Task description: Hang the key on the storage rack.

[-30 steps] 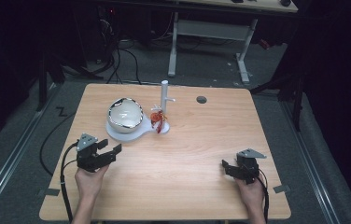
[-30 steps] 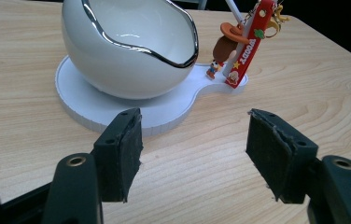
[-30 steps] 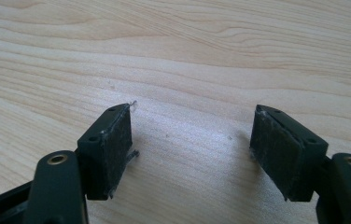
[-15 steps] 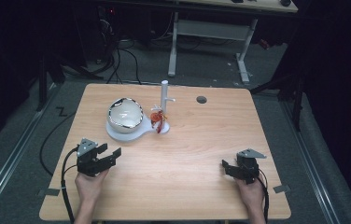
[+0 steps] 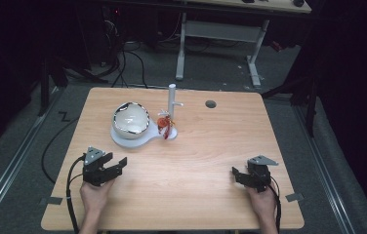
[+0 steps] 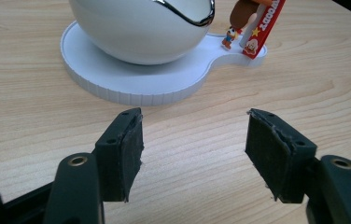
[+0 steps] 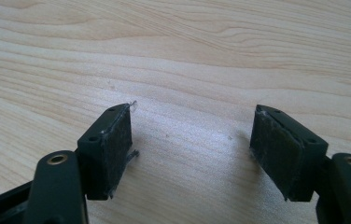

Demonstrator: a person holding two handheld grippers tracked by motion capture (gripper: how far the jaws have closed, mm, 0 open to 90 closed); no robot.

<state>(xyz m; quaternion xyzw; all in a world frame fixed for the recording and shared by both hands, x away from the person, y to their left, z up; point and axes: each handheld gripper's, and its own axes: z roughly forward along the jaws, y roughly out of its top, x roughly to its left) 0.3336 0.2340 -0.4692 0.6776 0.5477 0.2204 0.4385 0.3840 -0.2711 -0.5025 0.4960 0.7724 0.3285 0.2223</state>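
A white bowl with a shiny rim (image 5: 131, 119) sits on a white flat base (image 5: 145, 140) at the middle left of the wooden table. A white post (image 5: 172, 97) rises from the base's right lobe, and a small red and orange charm (image 5: 164, 124) hangs at its foot. My left gripper (image 5: 115, 165) rests near the front left, open and holding nothing, pointing at the bowl (image 6: 136, 28), the base (image 6: 141, 88) and the charm (image 6: 257, 23). Its fingertips (image 6: 194, 154) stop short of the base. My right gripper (image 5: 237, 174) is open near the front right, over bare wood (image 7: 190, 154).
A dark round hole (image 5: 211, 104) is set in the tabletop (image 5: 211, 146) to the right of the post. Beyond the far edge stand a desk frame (image 5: 220, 34) and cables on the floor. Dark floor surrounds the table.
My left gripper has drawn back a little toward the near edge, away from the bowl. The right gripper has not moved.
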